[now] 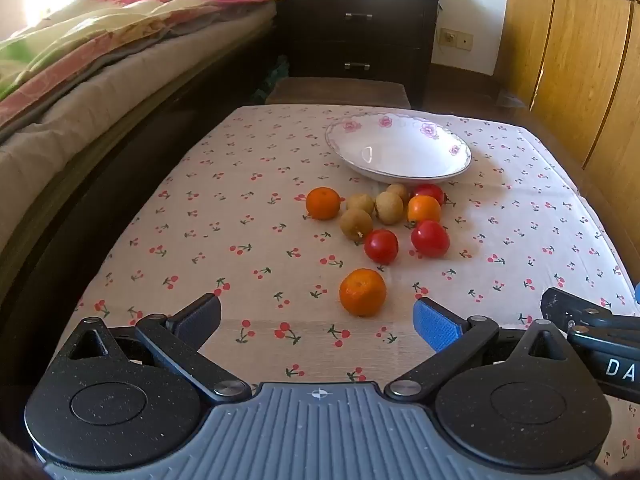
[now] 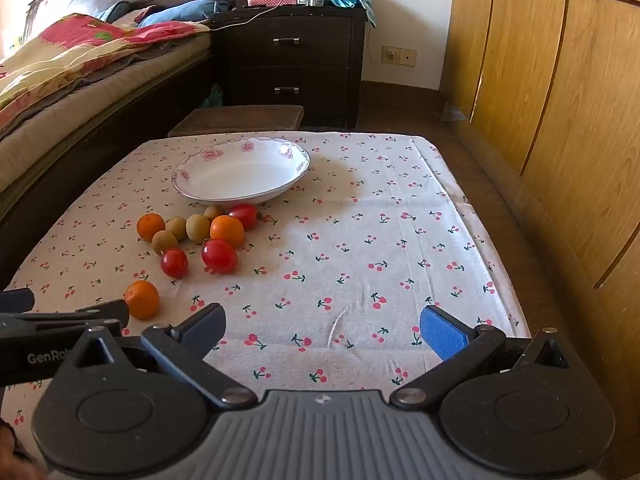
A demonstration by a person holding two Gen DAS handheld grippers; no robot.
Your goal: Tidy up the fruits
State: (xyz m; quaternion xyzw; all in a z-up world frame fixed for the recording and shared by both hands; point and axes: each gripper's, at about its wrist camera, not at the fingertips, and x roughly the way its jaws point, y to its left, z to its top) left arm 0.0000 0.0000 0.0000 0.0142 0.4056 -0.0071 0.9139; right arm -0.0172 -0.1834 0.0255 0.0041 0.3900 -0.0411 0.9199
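A white flowered bowl (image 1: 398, 152) (image 2: 241, 172) stands empty on the cherry-print tablecloth (image 1: 248, 216). In front of it lies a cluster of fruit: three oranges, three red fruits and several small brown ones. The nearest orange (image 1: 363, 292) (image 2: 142, 299) lies apart, just beyond my left gripper (image 1: 318, 320), which is open and empty. Two red fruits (image 1: 381, 245) (image 1: 430, 238) lie behind it. My right gripper (image 2: 322, 330) is open and empty over bare cloth, right of the fruit. Each gripper's side shows in the other's view.
A bed with a colourful blanket (image 1: 100, 36) runs along the left. A dark nightstand (image 1: 360, 36) and a low wooden stool (image 2: 240, 118) stand beyond the table. Wooden wardrobe doors (image 2: 540, 100) line the right side.
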